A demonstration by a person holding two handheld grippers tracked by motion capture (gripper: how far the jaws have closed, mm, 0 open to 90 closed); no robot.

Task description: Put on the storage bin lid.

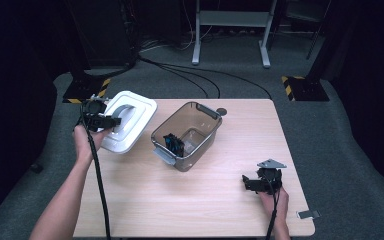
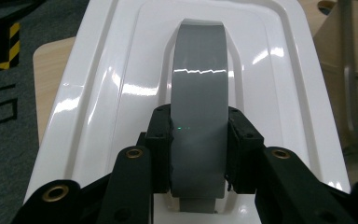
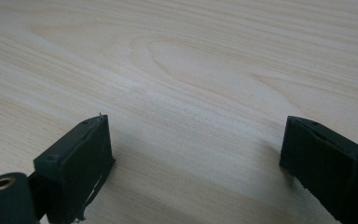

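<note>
Your left gripper (image 1: 111, 121) is holding the grey handle (image 1: 121, 114) of the white lid (image 1: 139, 115) in the high view. That lid is sitting at the table's (image 1: 220, 210) far left corner, and the clear brown bin (image 1: 192, 131) is waiting to the claw's right, just beside the lid. Your right gripper (image 1: 248, 182) is resting low and well apart.

From the left gripper view, the claw (image 2: 199, 154) is squeezing the handle (image 2: 200, 93) from both sides. The handle is running long, straight ahead of the claw.

From the right gripper view, your right claw (image 3: 196, 163) is spreading wide over bare wood (image 3: 191, 60), holding nothing. Your left hand is much nearer the lid.
</note>
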